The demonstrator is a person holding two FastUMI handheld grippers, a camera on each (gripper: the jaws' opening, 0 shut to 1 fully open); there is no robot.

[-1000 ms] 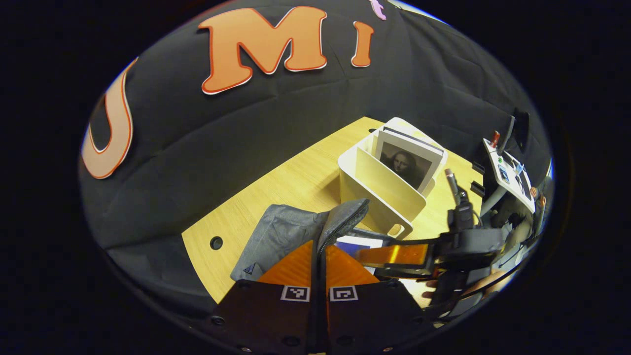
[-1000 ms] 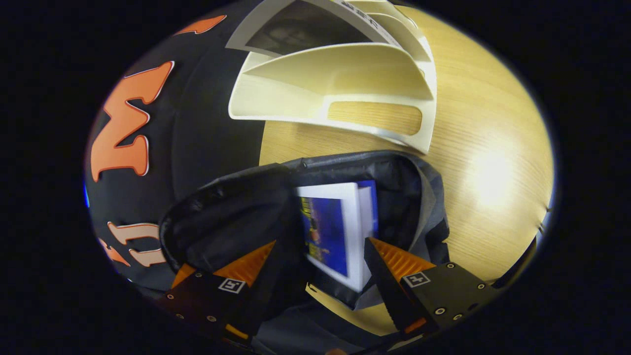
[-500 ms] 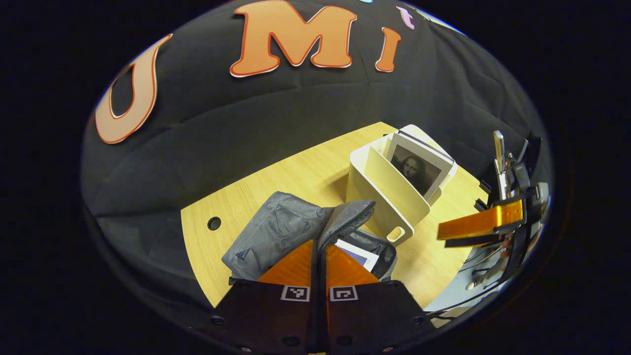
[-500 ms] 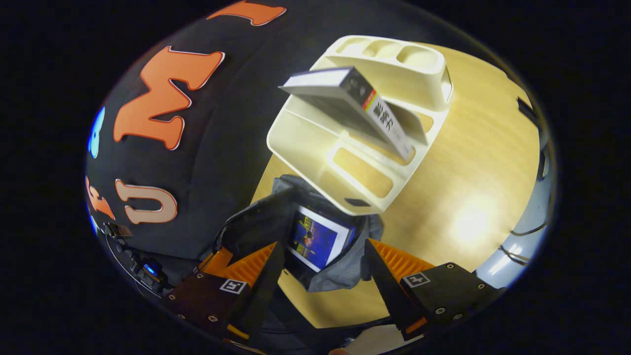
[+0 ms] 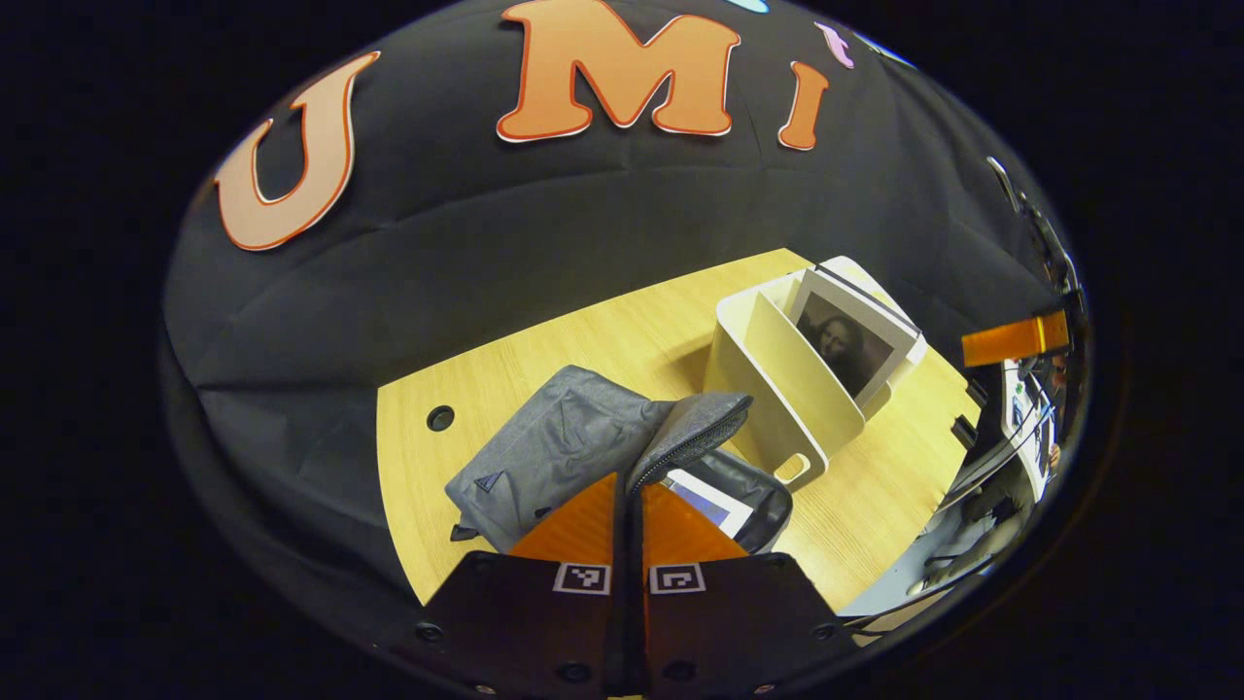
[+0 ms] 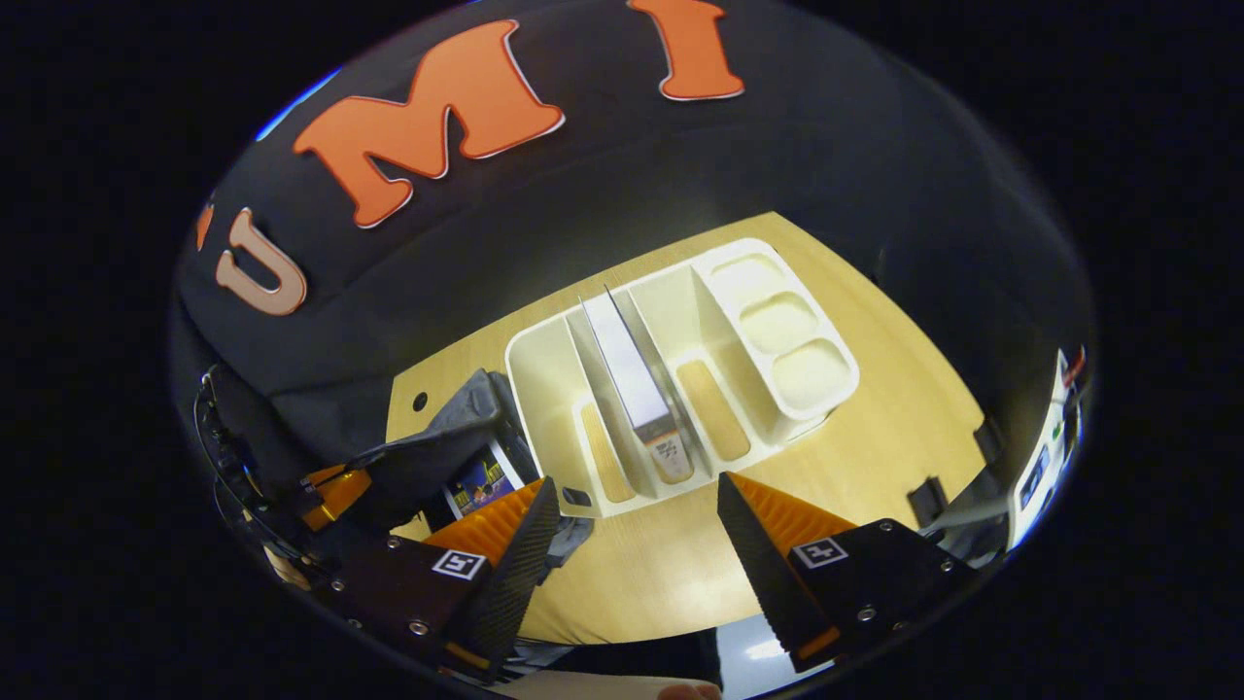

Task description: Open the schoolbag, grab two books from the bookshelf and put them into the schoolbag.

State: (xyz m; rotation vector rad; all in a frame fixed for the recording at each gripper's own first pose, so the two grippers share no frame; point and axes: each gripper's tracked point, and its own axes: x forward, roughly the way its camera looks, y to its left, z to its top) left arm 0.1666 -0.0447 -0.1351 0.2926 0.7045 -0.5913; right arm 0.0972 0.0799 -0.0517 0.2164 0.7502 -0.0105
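In the left gripper view my left gripper (image 5: 629,491) is shut on the zip edge of the grey schoolbag (image 5: 554,447), holding its mouth up. A book with a blue cover (image 5: 708,501) lies inside the bag. Behind it stands the cream bookshelf (image 5: 768,374) with a portrait-cover book (image 5: 847,342) upright in a slot. One finger of the right gripper shows high at the right edge. In the right gripper view my right gripper (image 6: 637,491) is open and empty, above the near end of the bookshelf (image 6: 777,326). The upright book (image 6: 632,374) is straight ahead. The schoolbag (image 6: 452,428) with the blue book (image 6: 476,481) lies to the left.
The wooden table (image 5: 583,340) carries the bag and shelf, with a cable hole (image 5: 440,418) near its left end. The black cloth wall rises close behind. Cables and equipment (image 6: 1035,467) hang past the table's right edge.
My right gripper let go of the blue book, left it in the bag, then rose and swung over to face the bookshelf. The left gripper kept its hold on the bag's edge.
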